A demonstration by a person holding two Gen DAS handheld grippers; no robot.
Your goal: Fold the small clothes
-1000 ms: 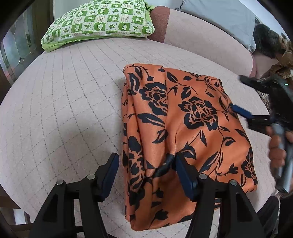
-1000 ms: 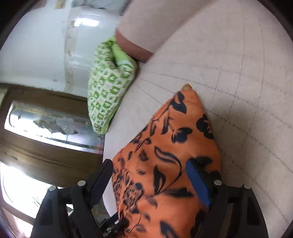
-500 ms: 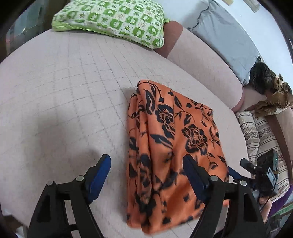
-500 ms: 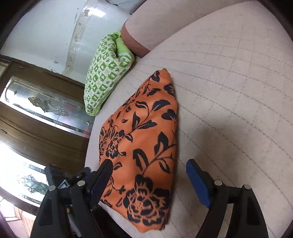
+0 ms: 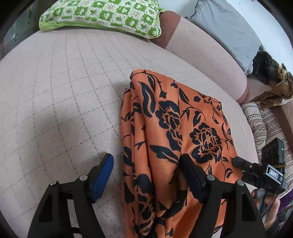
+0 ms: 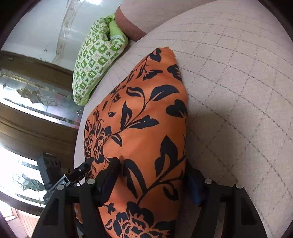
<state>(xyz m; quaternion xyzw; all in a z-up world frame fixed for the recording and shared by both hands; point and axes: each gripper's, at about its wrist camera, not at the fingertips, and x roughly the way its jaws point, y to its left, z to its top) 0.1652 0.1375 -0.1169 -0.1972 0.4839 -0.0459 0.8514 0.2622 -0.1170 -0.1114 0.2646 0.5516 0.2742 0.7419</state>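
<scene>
An orange cloth with black flowers [image 5: 175,131] lies folded into a long pad on the pink quilted seat [image 5: 64,87]. My left gripper [image 5: 146,177] straddles the cloth's left edge at its near end. Its right finger [image 5: 192,179] rests on the fabric, its left pad [image 5: 102,174] hangs over bare seat, and the jaws are closing. My right gripper [image 6: 152,179] sits over the cloth [image 6: 146,117] at the opposite side, jaws closing with fabric bulging between them. Its left finger [image 6: 109,174] dents the fabric; the right pad is half hidden by the cloth's edge.
A green and white pillow [image 5: 102,16] lies at the far end of the seat, against the pink backrest [image 5: 201,49]. A grey pillow [image 5: 225,27], dark and brown clothes [image 5: 274,78] and a striped cushion [image 5: 265,128] sit to the right. A glazed wooden door [image 6: 36,95] stands beyond the seat's edge.
Both grippers came down onto the near end of the cloth. The right jaws narrowed around the fabric. The left gripper's right finger now rests on the cloth.
</scene>
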